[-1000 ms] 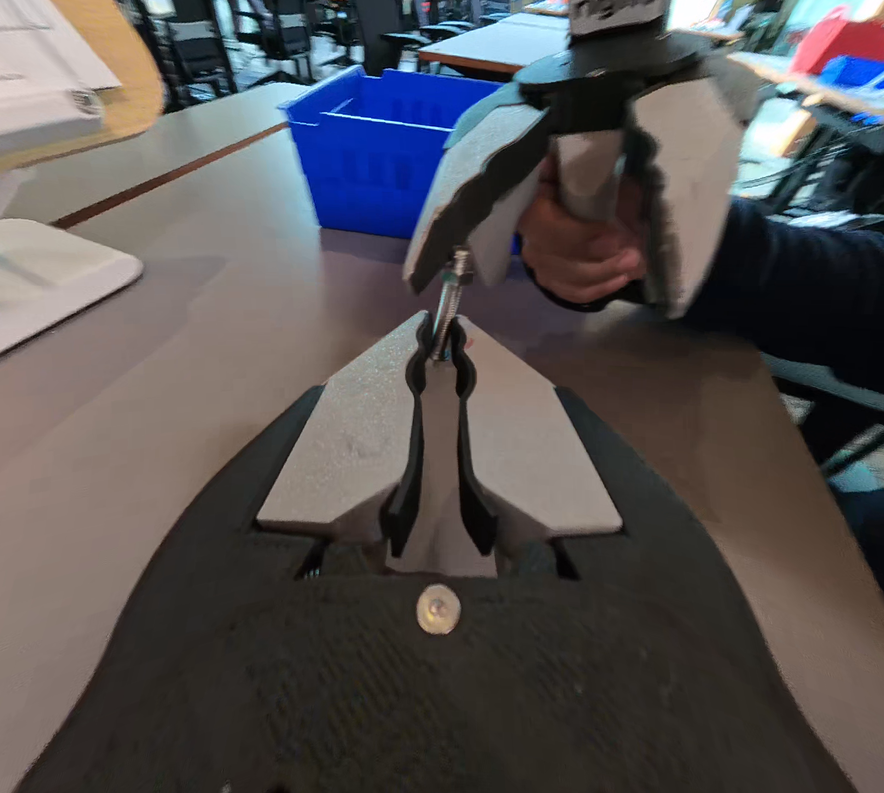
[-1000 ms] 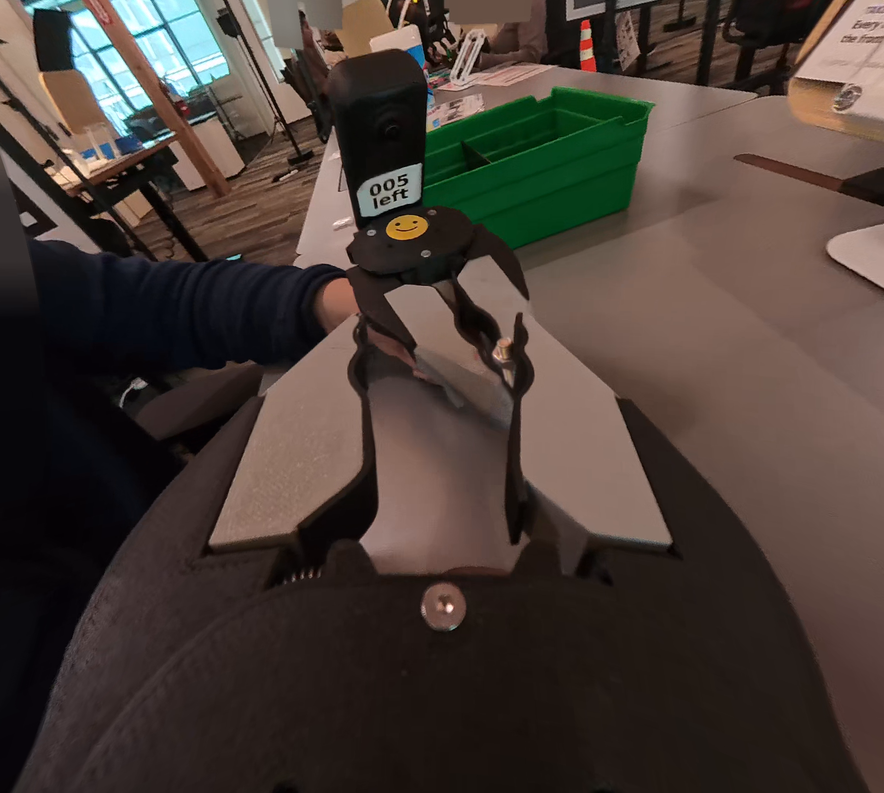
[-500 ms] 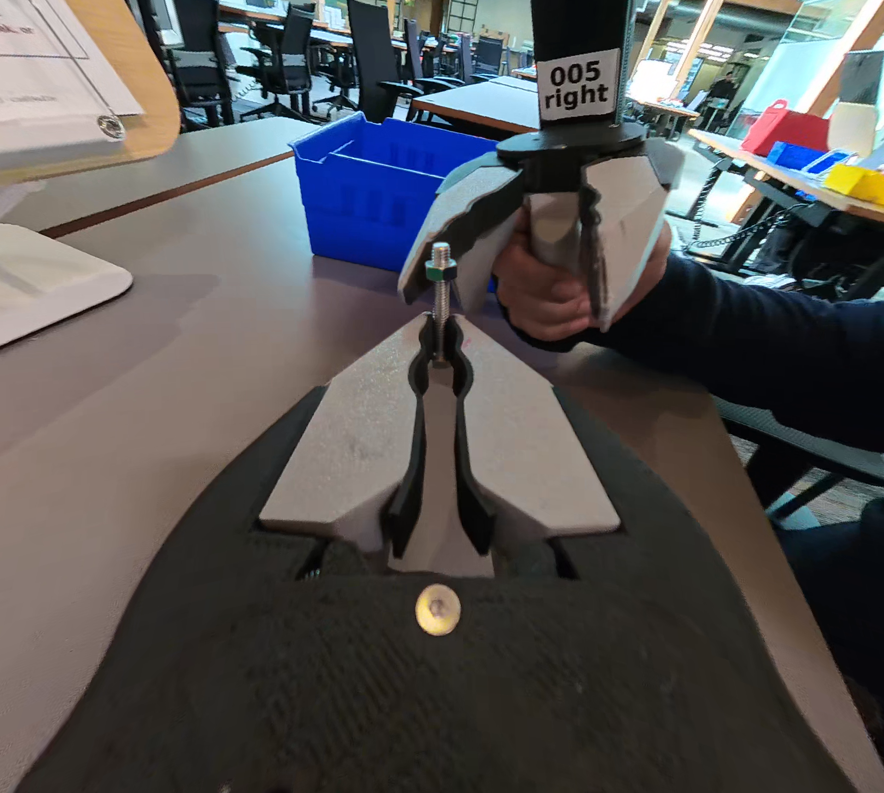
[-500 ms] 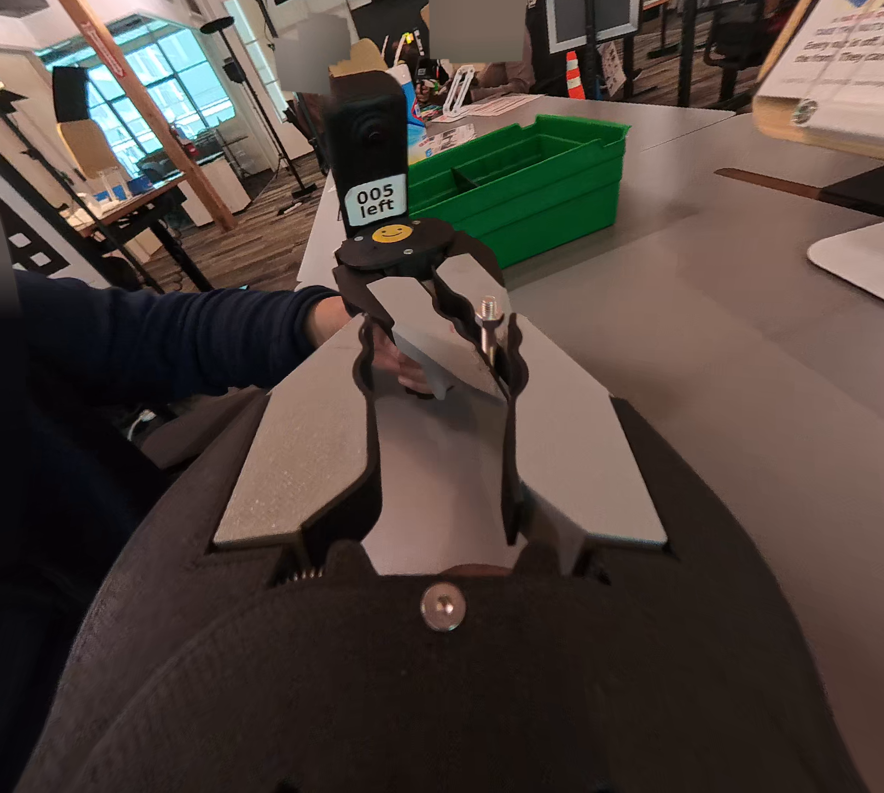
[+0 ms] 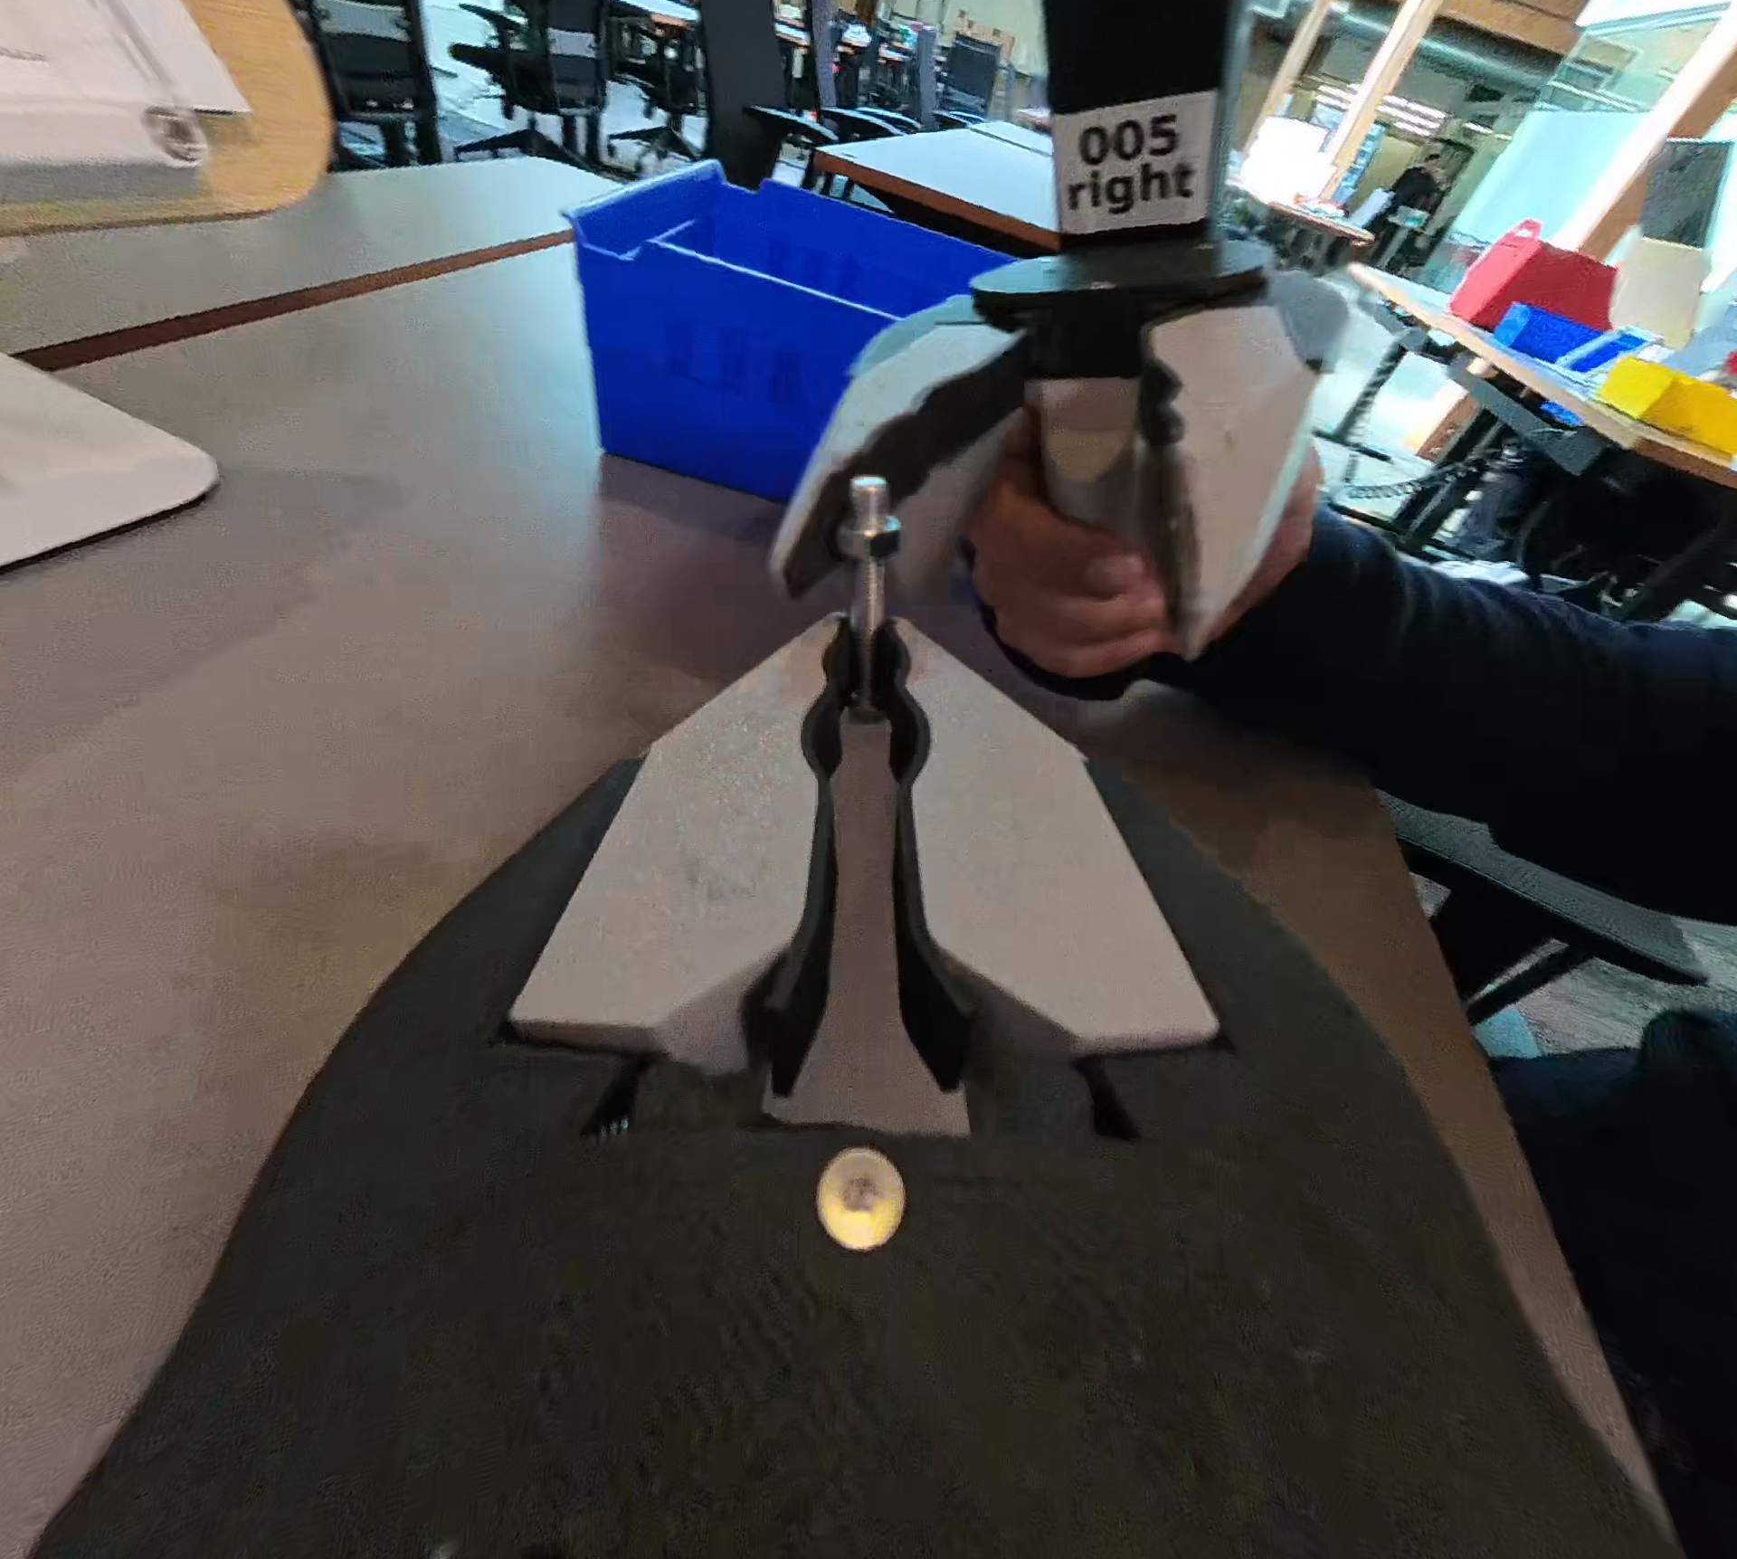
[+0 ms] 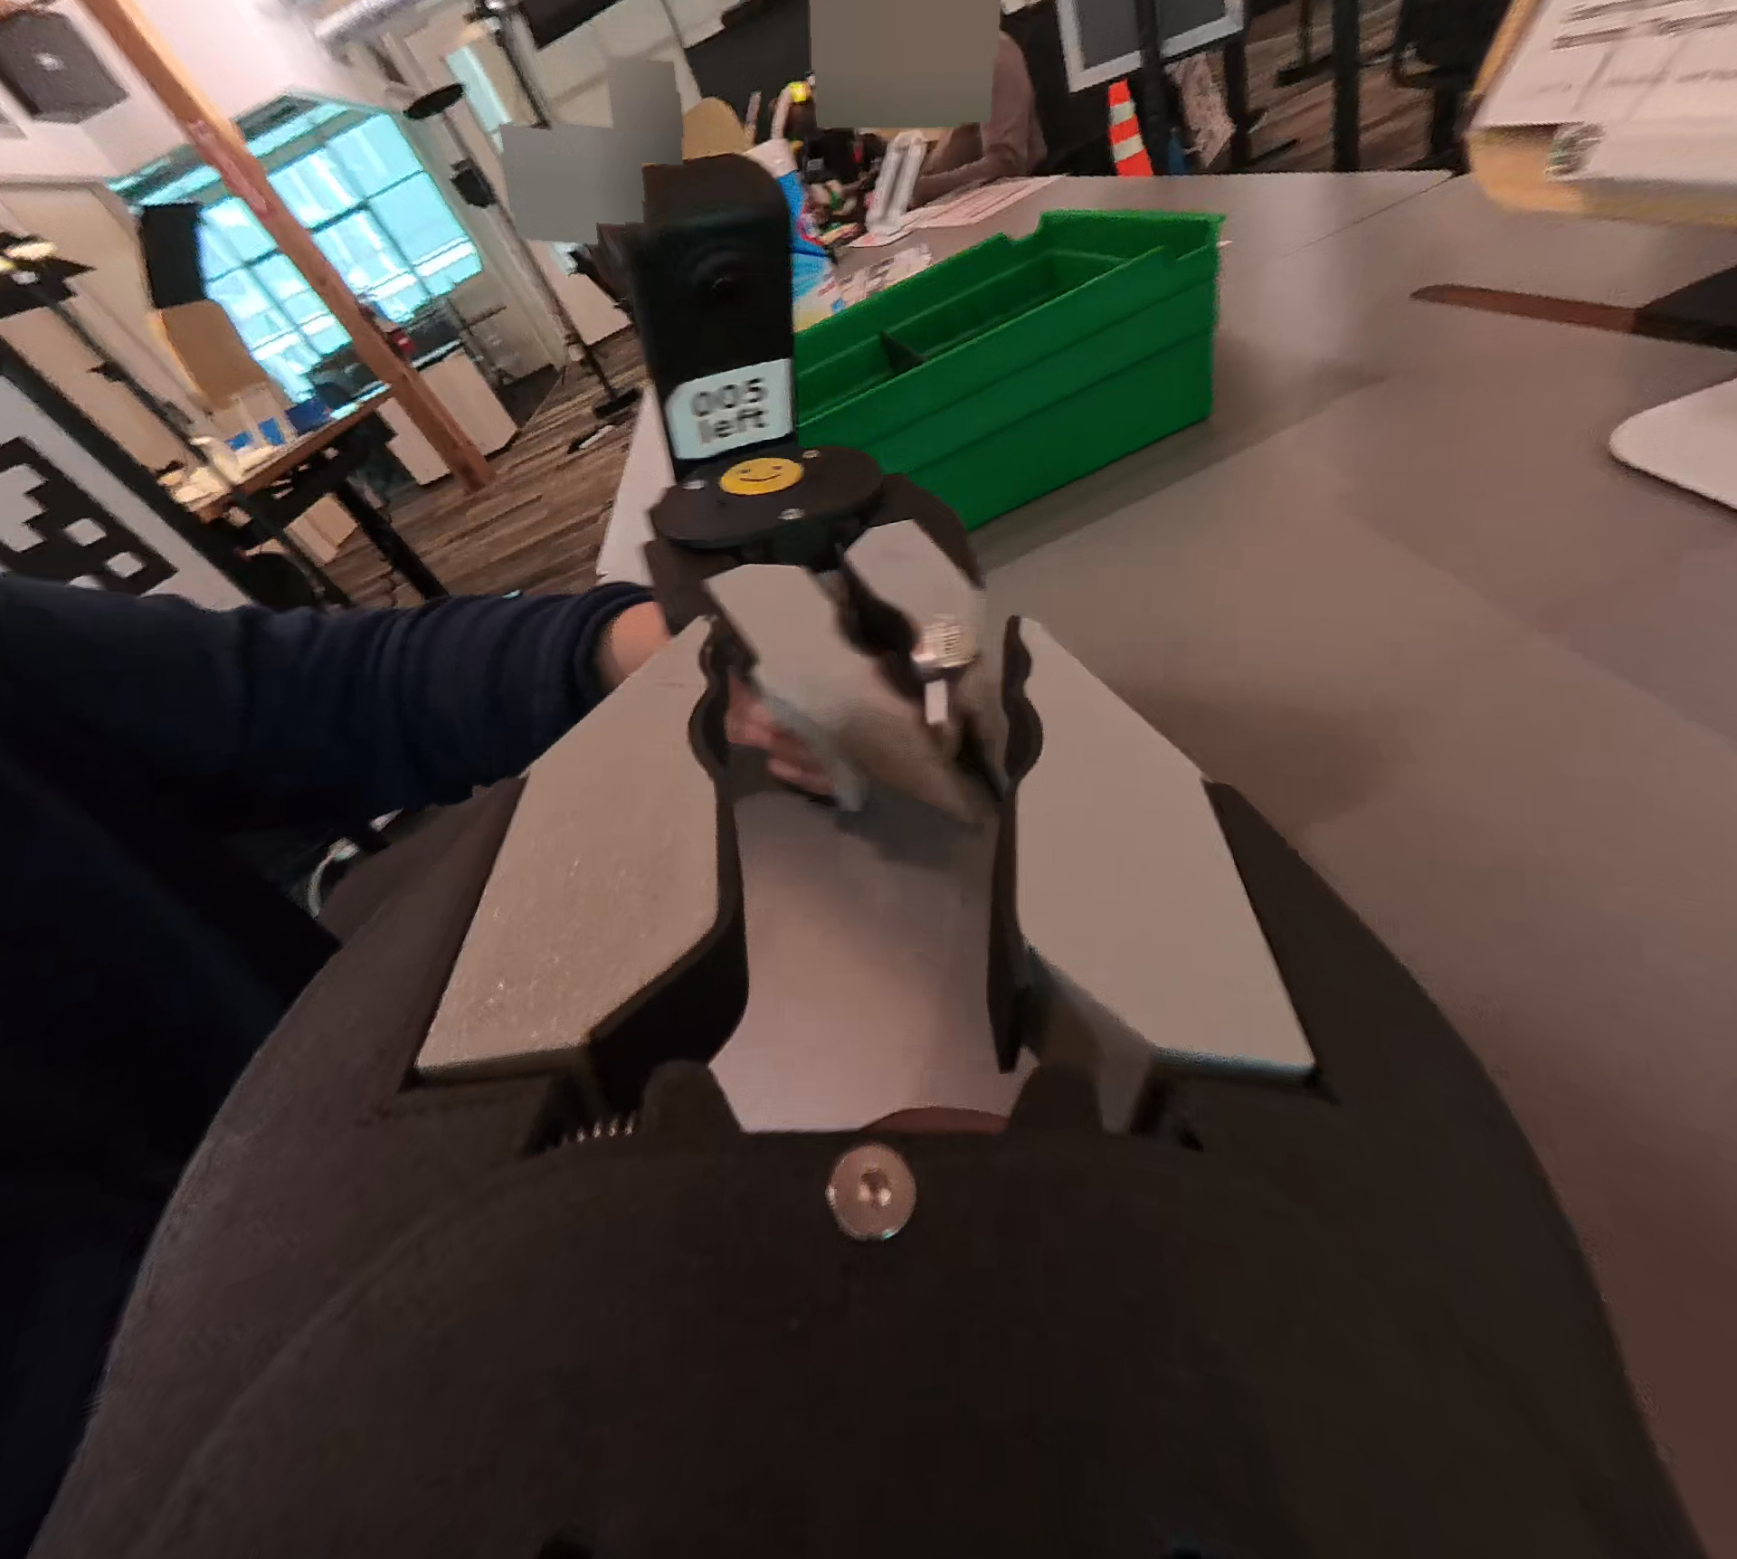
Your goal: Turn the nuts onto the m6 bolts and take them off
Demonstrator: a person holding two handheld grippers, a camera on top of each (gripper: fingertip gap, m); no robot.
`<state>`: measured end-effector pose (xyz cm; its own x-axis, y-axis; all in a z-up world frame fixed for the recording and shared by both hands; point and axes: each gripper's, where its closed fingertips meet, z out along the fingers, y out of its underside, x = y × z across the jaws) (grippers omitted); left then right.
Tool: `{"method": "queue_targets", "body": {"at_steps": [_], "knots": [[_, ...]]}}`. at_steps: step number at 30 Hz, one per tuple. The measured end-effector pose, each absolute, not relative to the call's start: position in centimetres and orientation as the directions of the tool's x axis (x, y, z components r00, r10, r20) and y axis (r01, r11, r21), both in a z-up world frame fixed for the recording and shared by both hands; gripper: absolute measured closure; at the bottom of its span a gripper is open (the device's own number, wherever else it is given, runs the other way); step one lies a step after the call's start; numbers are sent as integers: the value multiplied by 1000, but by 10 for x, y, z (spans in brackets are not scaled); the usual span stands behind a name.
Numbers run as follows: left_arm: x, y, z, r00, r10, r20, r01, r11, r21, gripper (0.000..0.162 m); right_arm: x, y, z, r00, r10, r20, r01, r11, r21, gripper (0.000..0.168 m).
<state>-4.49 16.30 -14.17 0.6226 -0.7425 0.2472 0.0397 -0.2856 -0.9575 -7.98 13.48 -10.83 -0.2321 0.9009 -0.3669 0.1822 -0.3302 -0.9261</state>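
Grey table [image 5: 282,715] — upright silver bolt [image 5: 867,630], nut [image 5: 868,544] high

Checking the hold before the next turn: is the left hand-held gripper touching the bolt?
Touching. The left wrist view shows the left hand-held gripper closed around the lower shank of the upright bolt.

The bolt [image 5: 867,593] and its nut [image 5: 867,544] are bright silver. Both grippers, left [image 5: 867,672] and right [image 6: 860,701], have matt grey fingers edged in black on black bodies. The table [image 5: 329,668] is grey-brown. The far bin [image 5: 752,348] is plain blue; the other bin [image 6: 1015,376] is plain green. The sleeve [image 5: 1504,715] is dark navy.
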Motion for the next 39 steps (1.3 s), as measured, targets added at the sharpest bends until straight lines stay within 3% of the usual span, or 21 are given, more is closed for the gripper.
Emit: {"method": "queue_targets", "body": {"at_steps": [1, 2, 3, 6, 8, 11, 14, 16, 18, 20, 22, 25, 26, 27, 39], "knots": [[-57, 172, -144, 669, -700, 252, 58, -289, -956, 159, -79, 133, -108, -235, 900, -367, 184, -330, -926, 105], [-77, 185, -147, 730, -621, 286, 108, -307, -945, 159, -76, 132, -107, -240, 904, -353, 184, -315, -931, 117], [-96, 195, -151, 763, -556, 330, 164, -328, -930, 159, -70, 127, -100, -283, 896, -342, 159, -307, -938, 148], [-108, 196, -154, 753, -561, 344, 167, -342, -925, 159, -66, 141, -90, -243, 902, -358, 92, -346, -934, 135], [-87, 186, -147, 700, -626, 344, 151, -341, -928, 159, -70, 149, -97, -203, 903, -380, 110, -364, -925, 119], [-53, 169, -150, 634, -711, 303, 66, -341, -938, 159, -79, 148, -110, -176, 896, -408, 165, -382, -910, 111], [-62, 179, -156, 700, -666, 257, 39, -324, -945, 159, -81, 141, -116, -179, 906, -383, 209, -345, -915, 106], [-96, 196, -156, 766, -547, 338, 161, -346, -925, 160, -72, 130, -108, -259, 891, -372, 198, -328, -924, 155], [-115, 199, -154, 748, -527, 403, 233, -361, -903, 159, -68, 137, -98, -247, 884, -397, 141, -372, -917, 142], [-104, 194, -153, 712, -581, 394, 203, -367, -908, 160, -69, 151, -100, -189, 894, -406, 131, -386, -913, 124], [-79, 183, -153, 670, -653, 353, 133, -362, -923, 159, -72, 157, -107, -145, 899, -414, 149, -394, -907, 117], [-44, 165, -159, 622, -742, 250, -10, -327, -945, 159, -79, 155, -120, -115, 902, -417, 192, -392, -900, 128], [-38, 162, -160, 615, -757, 221, -41, -311, -949, 159, -81, 151, -123, -125, 904, -410, 209, -380, -901, 153], [-35, 160, -162, 619, -758, 205, -59, -305, -950, 159, -83, 149, -127, -121, 906, -404, 220, -373, -901, 166], [-44, 170, -156, 698, -698, 160, -35, -256, -966, 159, -83, 161, -125, -103, 845, -525, 143, -510, -848, 166]]}}
